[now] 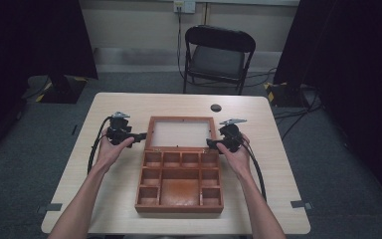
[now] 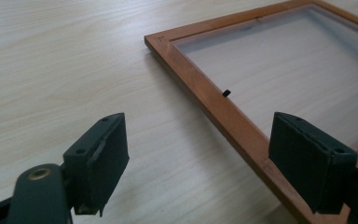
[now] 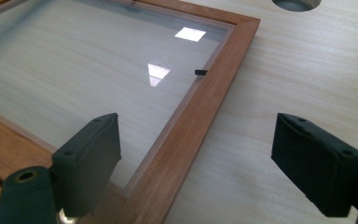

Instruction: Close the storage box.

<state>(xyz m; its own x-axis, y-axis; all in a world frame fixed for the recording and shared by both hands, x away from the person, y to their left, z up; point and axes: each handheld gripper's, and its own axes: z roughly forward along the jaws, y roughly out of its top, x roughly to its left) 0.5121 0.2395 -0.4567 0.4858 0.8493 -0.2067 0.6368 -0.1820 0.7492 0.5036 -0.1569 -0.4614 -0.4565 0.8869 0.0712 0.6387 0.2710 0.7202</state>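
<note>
Wooden box point(image 1: 180, 180) lies open mid-worktop point(image 1: 119, 104), its glass lid point(image 1: 181, 133) flat on the far side.
High view: left tongs point(image 1: 143, 136) and right tongs point(image 1: 210, 143) flank the lid's side rails. Left gripper view: tongs point(image 2: 198, 154) released, the lid's left rail between the jaws, untouched. Right gripper view: tongs point(image 3: 196, 154) released, straddling the lid's right rail without contact.

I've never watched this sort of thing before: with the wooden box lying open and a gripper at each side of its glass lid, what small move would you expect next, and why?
Probably both close on the lid's side rails to lift it shut. The left gripper and right gripper are open, each straddling a rail of the glass lid, which lies flat on the table behind the compartment tray.
</note>
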